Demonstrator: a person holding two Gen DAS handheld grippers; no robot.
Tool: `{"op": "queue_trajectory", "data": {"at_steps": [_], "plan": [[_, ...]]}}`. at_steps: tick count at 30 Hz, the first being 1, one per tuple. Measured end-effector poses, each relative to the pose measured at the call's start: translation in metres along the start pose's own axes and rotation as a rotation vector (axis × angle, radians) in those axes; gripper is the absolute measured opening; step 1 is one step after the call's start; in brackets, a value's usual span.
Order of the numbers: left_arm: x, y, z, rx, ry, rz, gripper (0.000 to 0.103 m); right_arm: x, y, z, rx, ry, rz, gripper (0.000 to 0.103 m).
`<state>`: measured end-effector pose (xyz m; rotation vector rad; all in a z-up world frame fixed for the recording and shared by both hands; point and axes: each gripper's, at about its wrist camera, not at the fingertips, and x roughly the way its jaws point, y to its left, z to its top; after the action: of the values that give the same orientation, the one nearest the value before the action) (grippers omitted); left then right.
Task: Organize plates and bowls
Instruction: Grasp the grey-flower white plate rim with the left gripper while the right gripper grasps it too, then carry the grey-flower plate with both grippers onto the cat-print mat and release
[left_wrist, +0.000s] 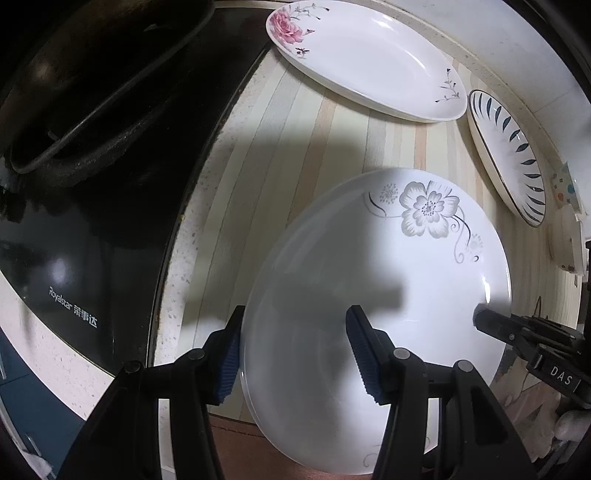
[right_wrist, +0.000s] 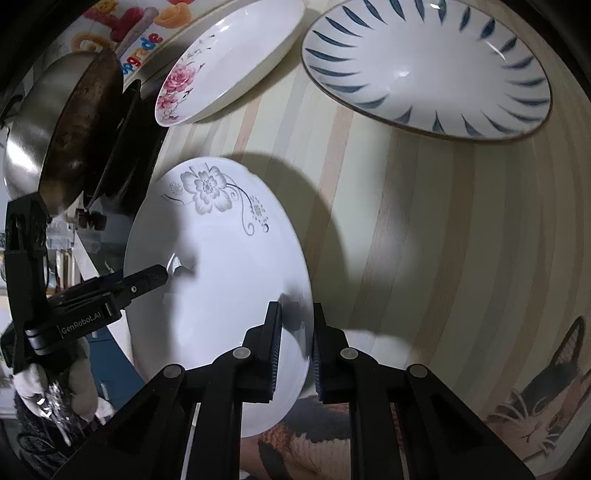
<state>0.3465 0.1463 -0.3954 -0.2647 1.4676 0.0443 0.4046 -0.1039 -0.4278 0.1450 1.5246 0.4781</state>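
Left wrist view: your left gripper (left_wrist: 295, 354) has its jaws wide, straddling the near rim of the grey-flower plate (left_wrist: 388, 280) without pinching, likely steadying it above the striped counter (left_wrist: 295, 155). Right wrist view: your right gripper (right_wrist: 297, 347) is clamped on that plate's rim, carrying it. The rose plate (right_wrist: 236, 59) and blue-dash plate (right_wrist: 424, 66) lie beyond, probable stacking targets.

A white plate with a grey flower print (left_wrist: 376, 295) (right_wrist: 221, 280) is tilted, its near edge lifted off the striped surface. Behind it lies a white plate with a pink rose (left_wrist: 364, 61) (right_wrist: 229, 62), and beside that a bowl with dark blue leaf strokes (left_wrist: 508, 155) (right_wrist: 424, 68), both flat.
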Motion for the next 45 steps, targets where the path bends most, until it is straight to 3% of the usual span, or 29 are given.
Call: {"op": "queue_trajectory", "data": {"at_steps": [10,19,26,33,40,45], "plan": [[-0.031,-0.033,-0.029,0.045,-0.020,-0.036,0.051,-0.033,-0.017,-0.017,0.045,0.002,0.018,0.017],[-0.058,-0.087,-0.054,0.174,-0.023,-0.071,0.051,-0.085,-0.069,-0.054,0.122,-0.040,0.013,0.017],[-0.043,-0.140,-0.068,0.268,0.022,-0.101,0.051,-0.112,-0.126,-0.088,0.226,-0.068,-0.007,0.017],[-0.024,-0.174,-0.060,0.326,0.062,-0.102,0.051,-0.120,-0.168,-0.110,0.305,-0.081,-0.020,0.017],[-0.003,-0.202,-0.040,0.343,0.085,-0.066,0.051,-0.118,-0.191,-0.117,0.342,-0.083,-0.013,0.017],[-0.001,-0.202,-0.035,0.341,0.089,-0.039,0.051,-0.112,-0.197,-0.114,0.344,-0.071,0.002,0.017]]}}
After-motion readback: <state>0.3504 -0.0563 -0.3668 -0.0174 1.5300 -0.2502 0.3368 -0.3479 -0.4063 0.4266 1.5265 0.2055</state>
